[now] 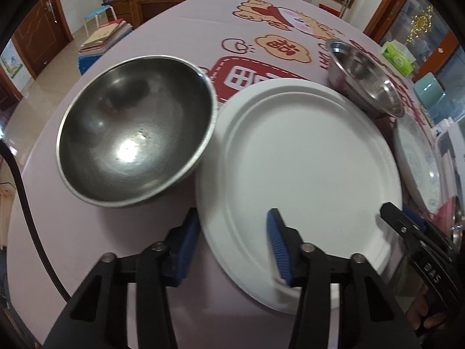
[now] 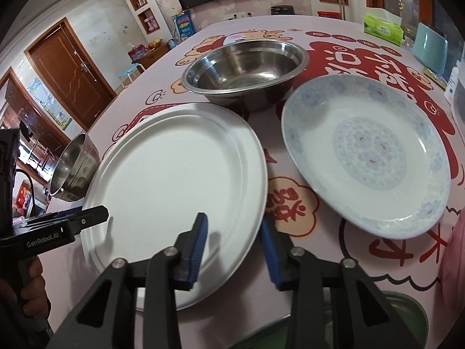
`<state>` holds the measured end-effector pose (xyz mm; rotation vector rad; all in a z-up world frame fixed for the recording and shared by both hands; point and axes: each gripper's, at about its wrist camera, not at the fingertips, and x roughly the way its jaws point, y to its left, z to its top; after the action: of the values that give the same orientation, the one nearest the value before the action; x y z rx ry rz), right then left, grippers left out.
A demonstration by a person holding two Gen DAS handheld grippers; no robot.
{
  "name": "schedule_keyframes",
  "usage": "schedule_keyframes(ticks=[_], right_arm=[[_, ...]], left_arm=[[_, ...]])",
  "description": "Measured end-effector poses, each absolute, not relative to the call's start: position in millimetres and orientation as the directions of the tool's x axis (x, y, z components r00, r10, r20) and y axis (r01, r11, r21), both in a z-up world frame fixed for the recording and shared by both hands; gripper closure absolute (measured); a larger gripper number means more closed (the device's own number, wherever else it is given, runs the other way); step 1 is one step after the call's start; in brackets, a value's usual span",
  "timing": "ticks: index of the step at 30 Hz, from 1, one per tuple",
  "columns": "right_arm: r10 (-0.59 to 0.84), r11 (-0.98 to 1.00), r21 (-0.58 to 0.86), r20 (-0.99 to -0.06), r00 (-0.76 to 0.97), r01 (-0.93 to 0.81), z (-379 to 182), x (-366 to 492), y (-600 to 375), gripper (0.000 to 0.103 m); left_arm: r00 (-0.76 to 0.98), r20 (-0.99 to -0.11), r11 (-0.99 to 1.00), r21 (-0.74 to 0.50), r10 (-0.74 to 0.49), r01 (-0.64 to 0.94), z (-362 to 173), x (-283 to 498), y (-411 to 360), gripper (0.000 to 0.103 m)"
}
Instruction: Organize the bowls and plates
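Pink bench (image 2: pixel 334 37) holds dishes. Both grippers, left (image 1: pixel 235 247) and right (image 2: pixel 234 247), have fingers open astride the white plate (image 2: pixel 174 168) rim. A shallow bite may let it slip.

Even daylight, glare in steel bowl (image 1: pixel 128 151), fisheye-warped edges

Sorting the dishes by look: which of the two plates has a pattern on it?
The blue-patterned plate, right of the plain white plate that both grippers straddle. It has pale blue floral rings with small red marks; the other is bare white.
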<state>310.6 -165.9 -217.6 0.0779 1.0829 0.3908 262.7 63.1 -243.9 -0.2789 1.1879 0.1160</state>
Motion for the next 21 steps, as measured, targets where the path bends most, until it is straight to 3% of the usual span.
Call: schedule_keyframes(ticks=[6, 21], right_arm=[[0.339, 0.935, 0.256, -0.848, 0.408, -0.244, -215.8, 309.8, -173.4, 0.075], [0.336, 0.936, 0.243, -0.83, 0.445, -0.255, -192.9, 295.3, -176.4, 0.075]], left_arm=[[0.369, -0.927, 0.958, -0.163, -0.067, -0.235, -242.5, 261.3, 60.2, 0.063], [0.407, -0.912, 0.969, -0.142, -0.049, -0.201, -220.0, 245.6, 57.6, 0.063]])
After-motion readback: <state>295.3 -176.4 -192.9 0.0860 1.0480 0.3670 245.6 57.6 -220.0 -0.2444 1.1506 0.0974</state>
